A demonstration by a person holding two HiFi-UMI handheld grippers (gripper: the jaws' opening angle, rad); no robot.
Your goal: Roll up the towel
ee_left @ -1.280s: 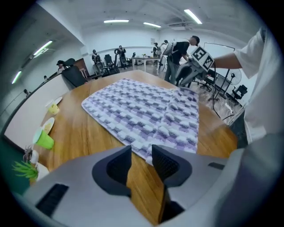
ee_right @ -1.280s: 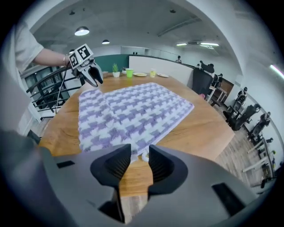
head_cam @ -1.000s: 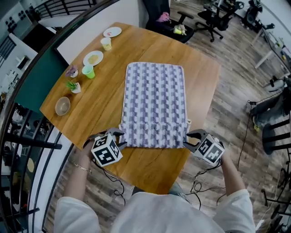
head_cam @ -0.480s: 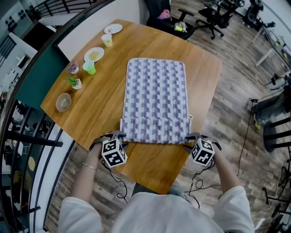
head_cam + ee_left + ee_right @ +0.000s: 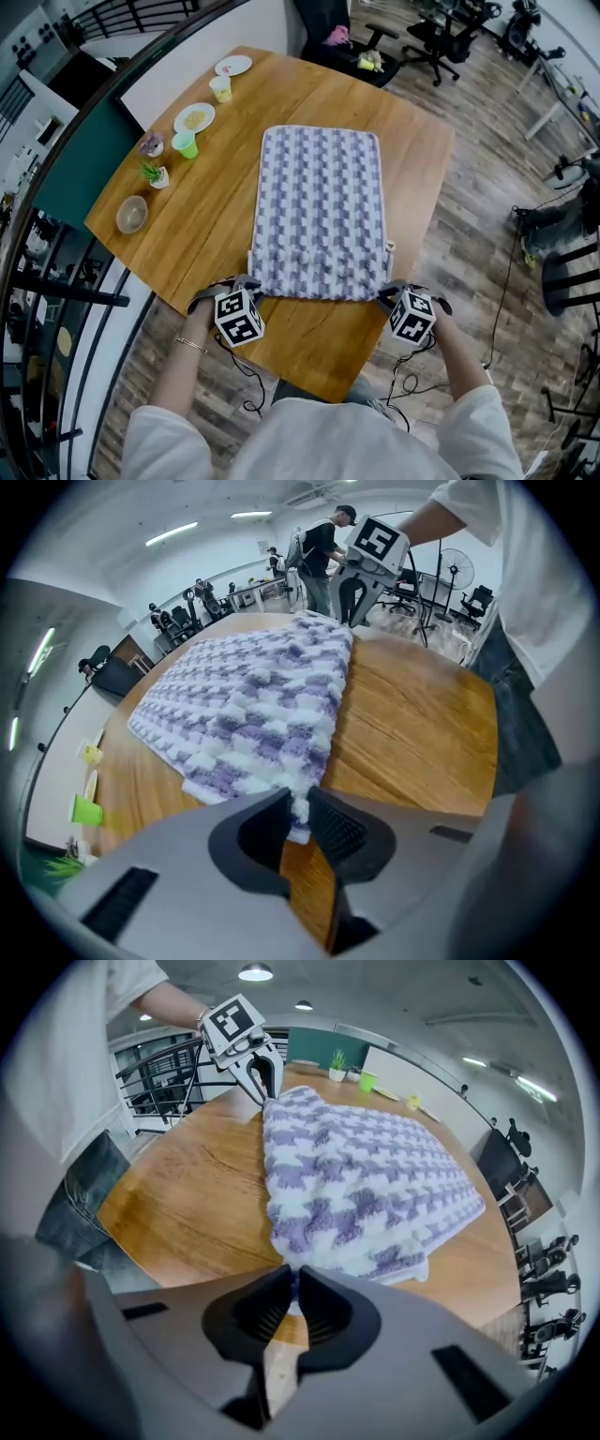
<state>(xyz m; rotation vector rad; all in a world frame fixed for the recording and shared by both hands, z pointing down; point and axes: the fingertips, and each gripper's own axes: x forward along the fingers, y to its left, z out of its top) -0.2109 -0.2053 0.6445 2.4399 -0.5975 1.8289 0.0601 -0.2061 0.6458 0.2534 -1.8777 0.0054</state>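
A purple-and-white checked towel [image 5: 320, 202] lies flat along the wooden table [image 5: 216, 220], its near end turned over in a short fold. My left gripper [image 5: 247, 282] pinches the towel's near left corner [image 5: 298, 799]; its jaws are closing with the fringe pressed between the pads. My right gripper [image 5: 385, 292] grips the near right corner [image 5: 292, 1274], jaws closing on the cloth too. In the left gripper view, the towel [image 5: 248, 700] stretches away to the right gripper [image 5: 364, 566]. In the right gripper view, the towel [image 5: 361, 1180] runs to the left gripper [image 5: 255, 1065].
Along the table's left edge stand a bowl [image 5: 130, 214], a small potted plant [image 5: 155, 175], a green cup [image 5: 184, 143], two plates [image 5: 194, 117] and a yellow cup [image 5: 220, 88]. The table's front edge [image 5: 309, 384] is close behind both grippers. Office chairs [image 5: 441, 37] stand beyond.
Both grippers have dropped to the table at the towel's near corners, and their jaws have closed onto the cloth. The towel's near fold stays as it was.
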